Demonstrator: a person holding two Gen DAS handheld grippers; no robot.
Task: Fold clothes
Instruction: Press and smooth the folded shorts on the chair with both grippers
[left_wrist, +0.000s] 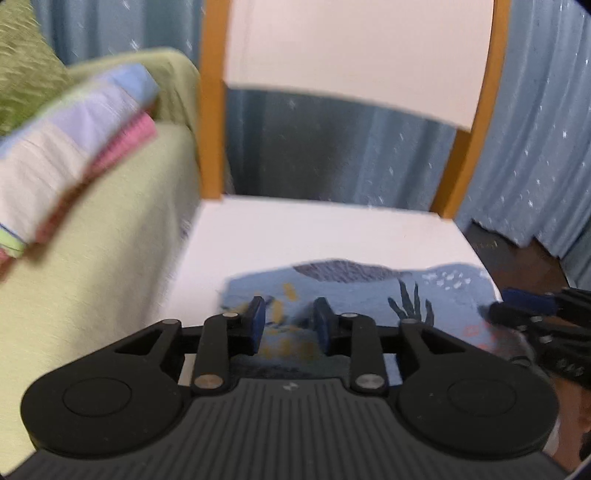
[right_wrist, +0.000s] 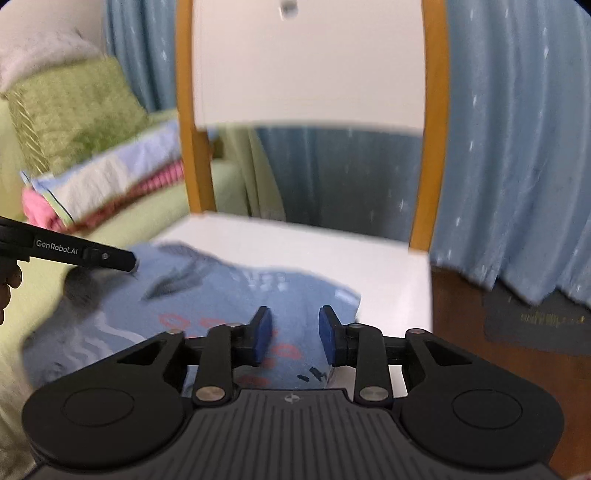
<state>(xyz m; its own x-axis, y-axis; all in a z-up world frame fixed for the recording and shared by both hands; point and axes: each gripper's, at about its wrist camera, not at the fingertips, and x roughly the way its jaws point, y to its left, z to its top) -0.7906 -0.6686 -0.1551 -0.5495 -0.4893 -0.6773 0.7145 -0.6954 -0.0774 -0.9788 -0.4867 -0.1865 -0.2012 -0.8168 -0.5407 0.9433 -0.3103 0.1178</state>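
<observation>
A blue printed garment (left_wrist: 354, 291) lies on the white chair seat (left_wrist: 295, 236); it also shows in the right wrist view (right_wrist: 221, 295) with red rings and dark shapes on it. My left gripper (left_wrist: 290, 321) is open just above the garment's near edge, nothing between its blue pads. My right gripper (right_wrist: 295, 332) is open over the garment's right part, also empty. The right gripper shows at the right edge of the left wrist view (left_wrist: 535, 317). The left gripper's body shows at the left of the right wrist view (right_wrist: 74, 253).
The chair has a white backrest (right_wrist: 306, 62) in an orange wooden frame (right_wrist: 192, 155). A light green sofa (left_wrist: 92, 266) stands to the left with a stack of folded clothes (left_wrist: 74, 155) and a green cushion (right_wrist: 74, 110). Blue curtains (right_wrist: 517, 147) hang behind. Dark floor (right_wrist: 517, 325) lies to the right.
</observation>
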